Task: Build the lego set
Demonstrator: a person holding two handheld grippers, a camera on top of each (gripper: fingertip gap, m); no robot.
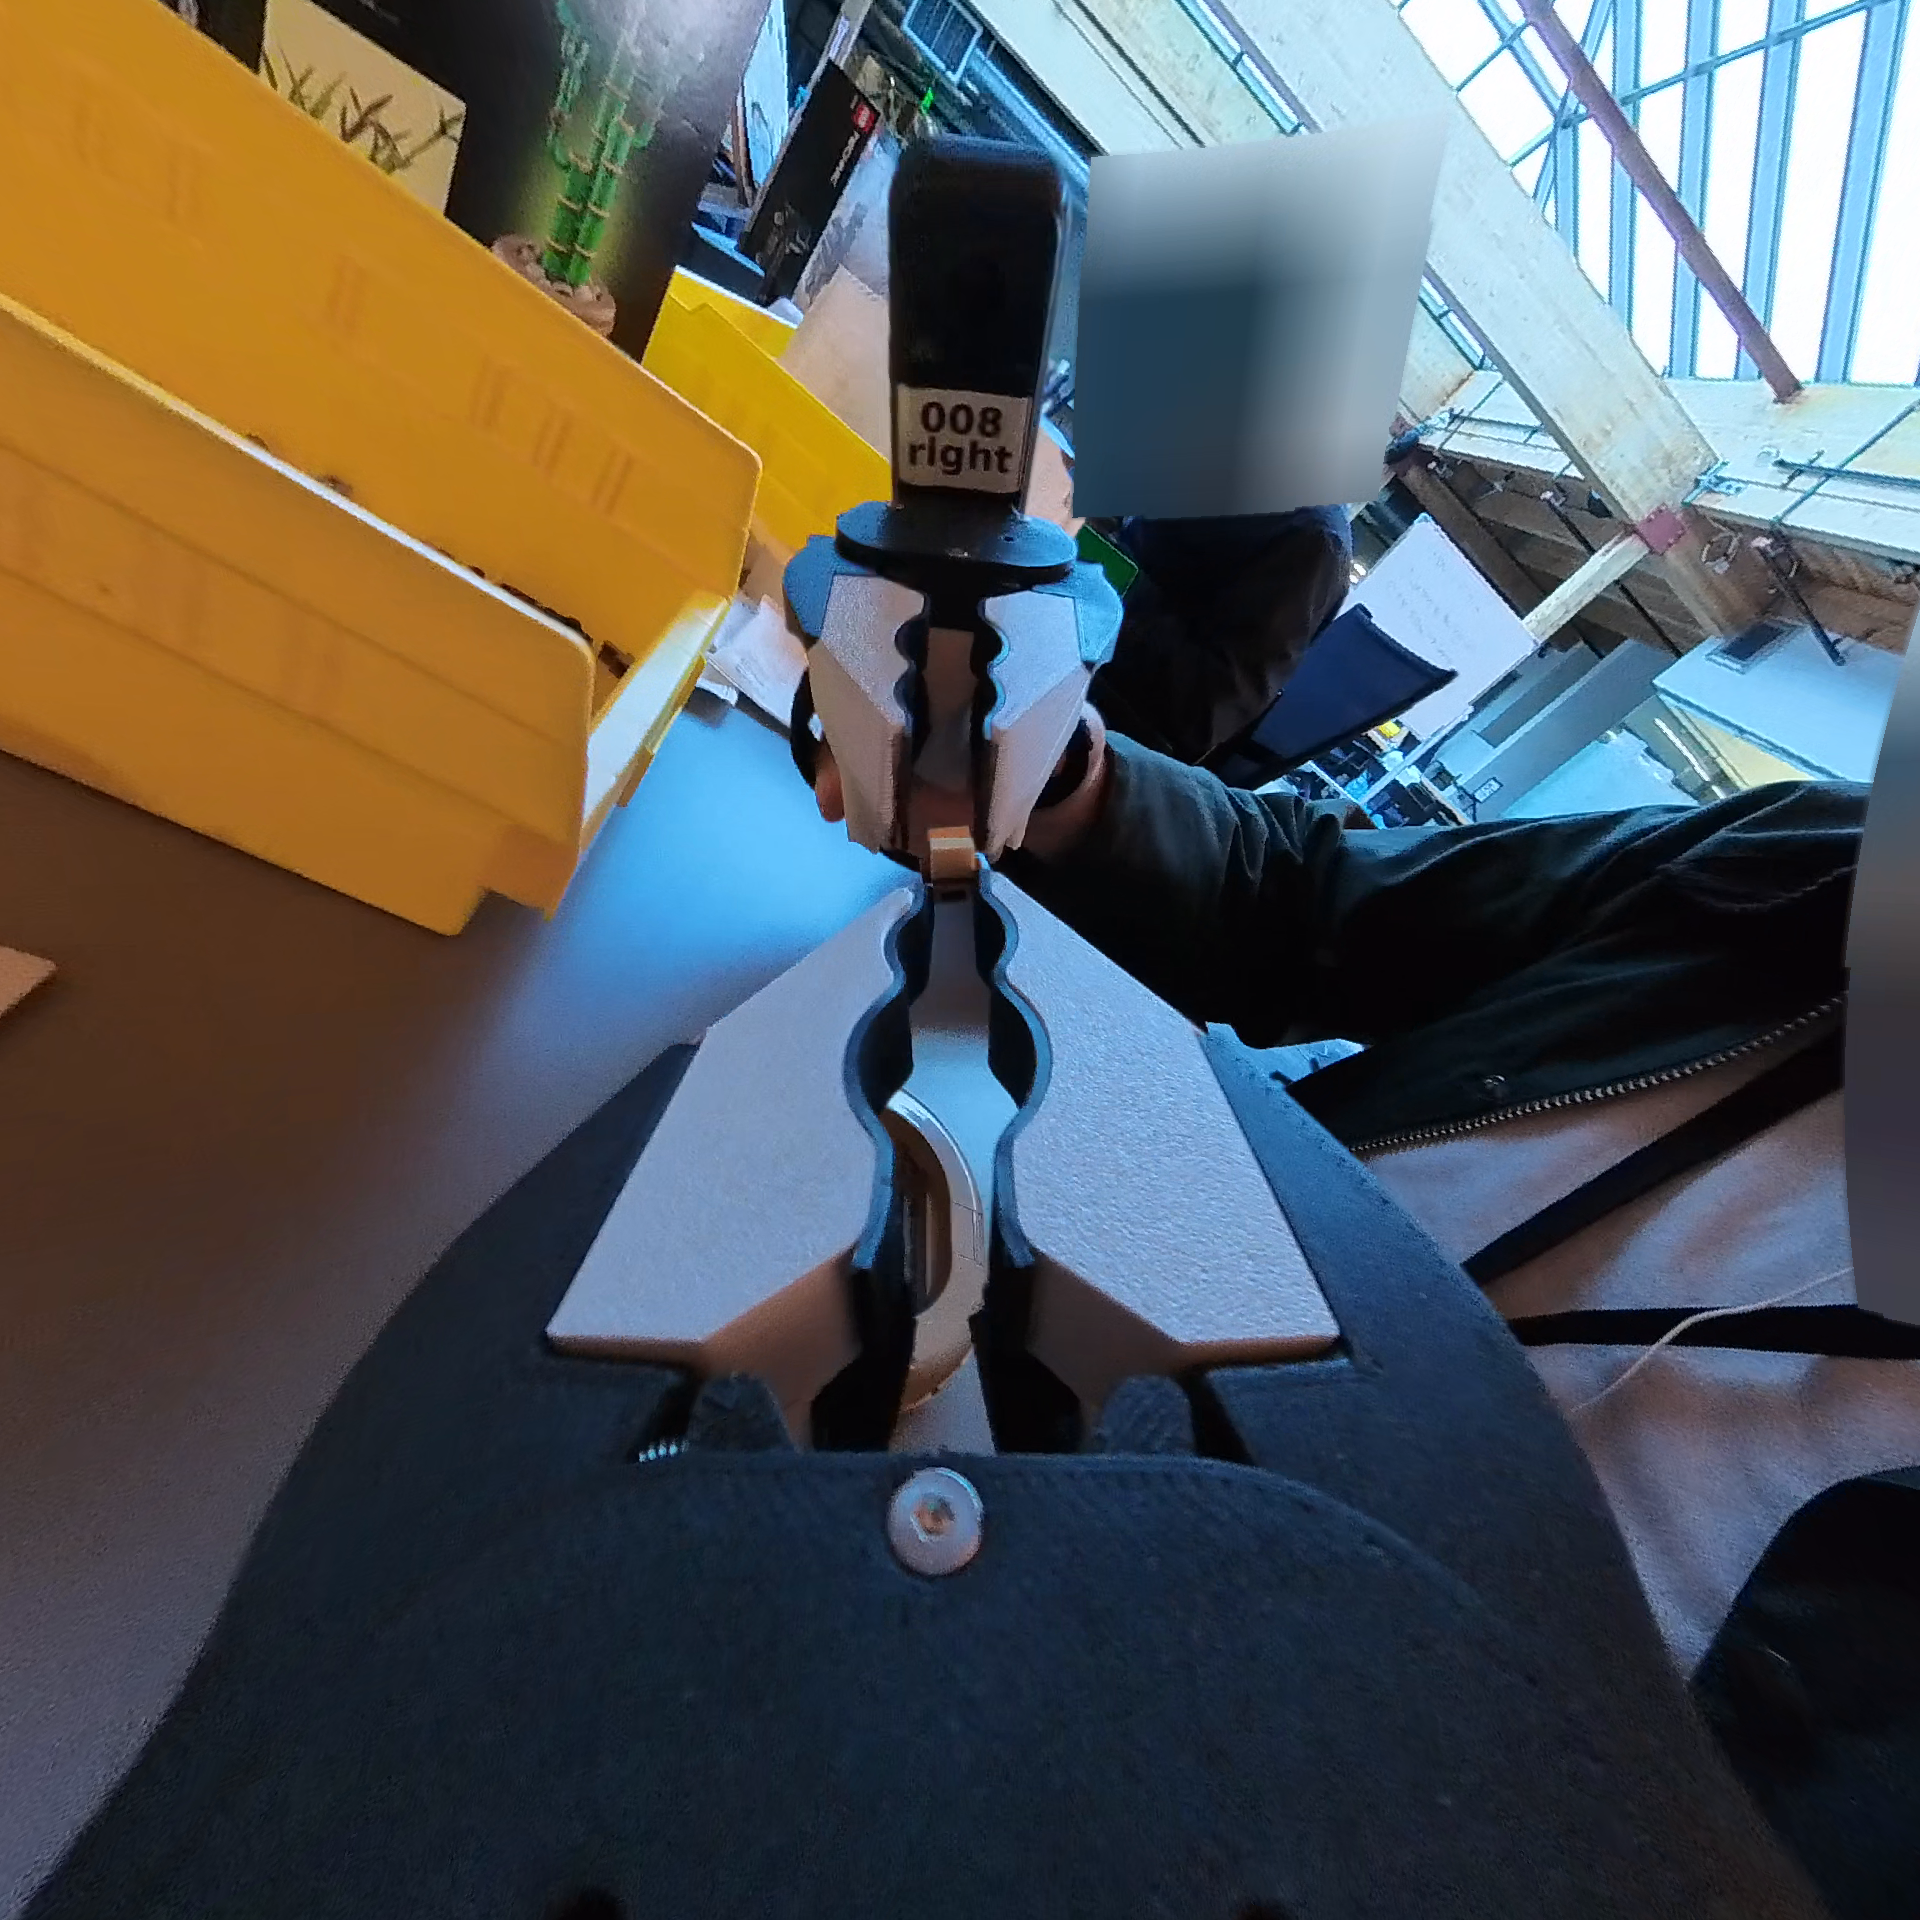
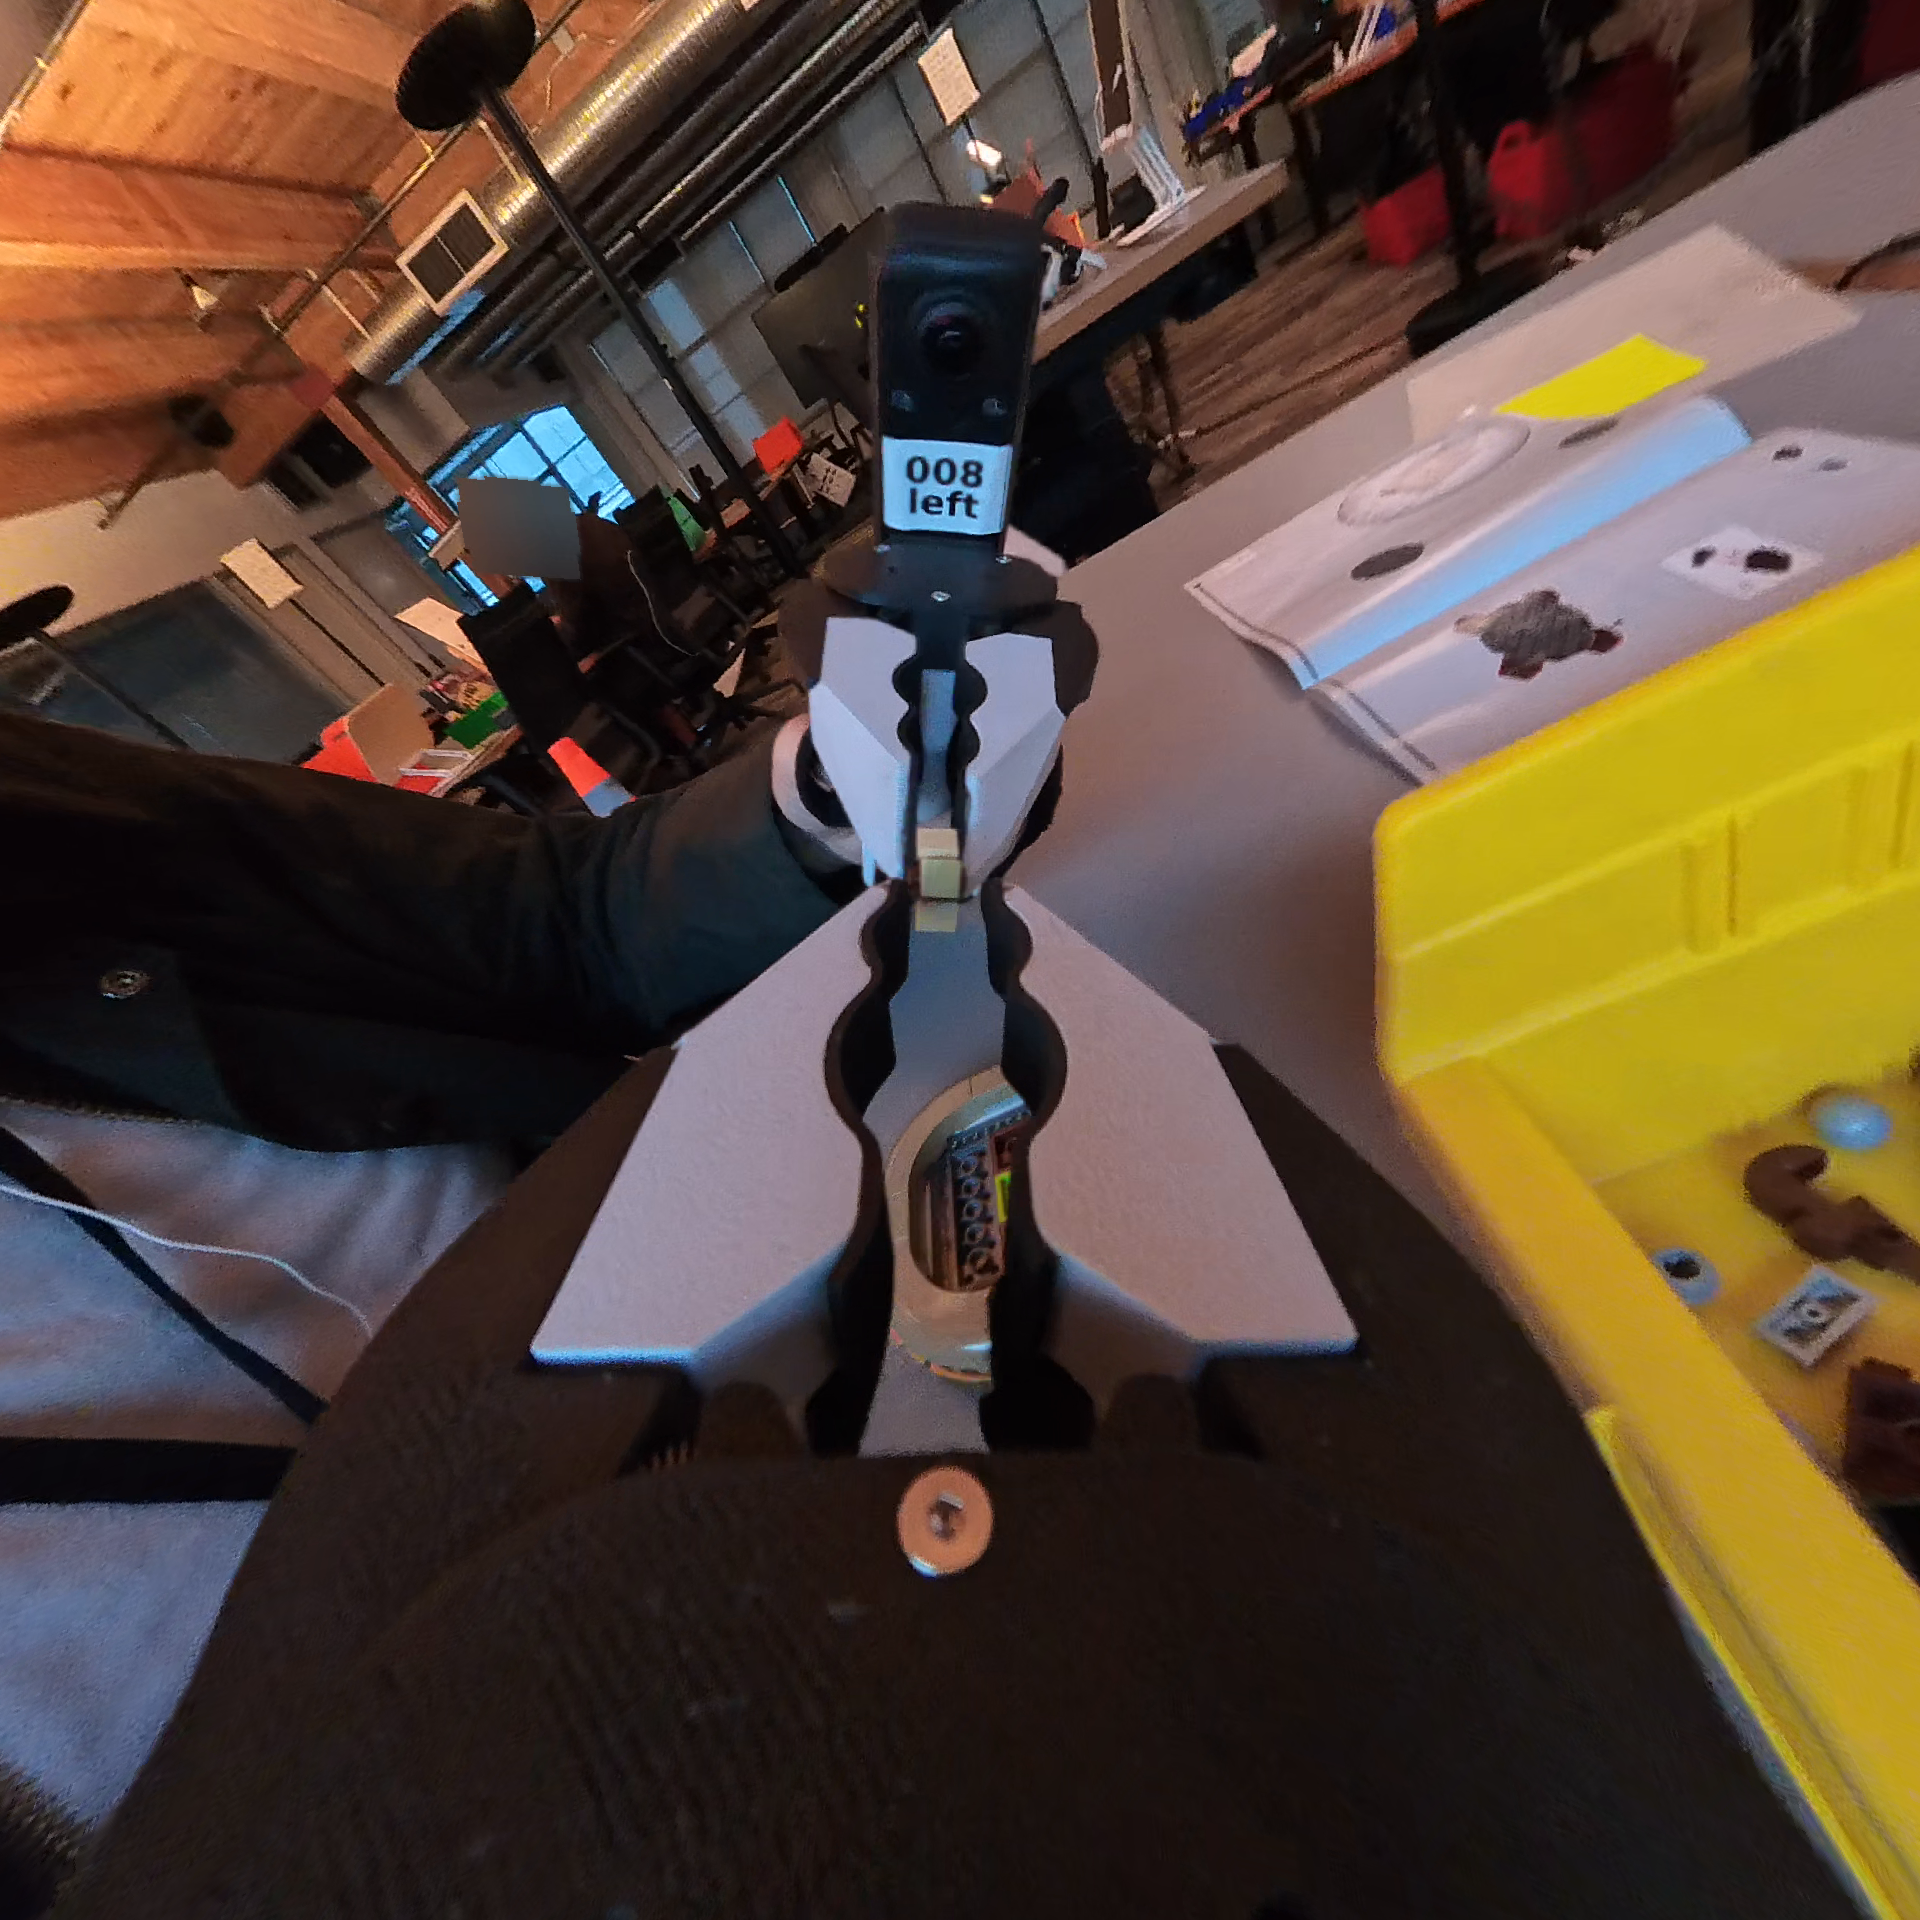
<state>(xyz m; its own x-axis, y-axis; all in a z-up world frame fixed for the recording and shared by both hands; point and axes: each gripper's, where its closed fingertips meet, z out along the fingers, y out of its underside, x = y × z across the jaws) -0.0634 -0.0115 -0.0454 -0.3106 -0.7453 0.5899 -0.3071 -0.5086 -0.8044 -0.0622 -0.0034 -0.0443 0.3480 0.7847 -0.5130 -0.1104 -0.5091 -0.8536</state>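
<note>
My two grippers face each other tip to tip above the grey table [image 1: 260, 1091]. In the left wrist view, my left gripper [image 1: 951, 885] is shut on a small tan lego piece [image 1: 952, 891], of which only a sliver shows. My right gripper [image 1: 943, 831] is opposite, shut on another small tan lego piece [image 1: 948, 850]. The two pieces meet end to end. In the right wrist view, my right gripper [image 2: 940, 902] pinches its tan piece [image 2: 935, 917]. The left gripper [image 2: 937, 854] holds the other tan piece [image 2: 940, 871] against it.
Stacked yellow bins [image 1: 312, 540] stand on the table, with a dark set box [image 1: 582, 156] behind them. In the right wrist view, a yellow bin [image 2: 1621, 883] with brown lego pieces [image 2: 1808, 1205] is close by. An open instruction booklet [image 2: 1507, 582] lies beyond it. Both grippers' tips are close together, under 4 cm apart.
</note>
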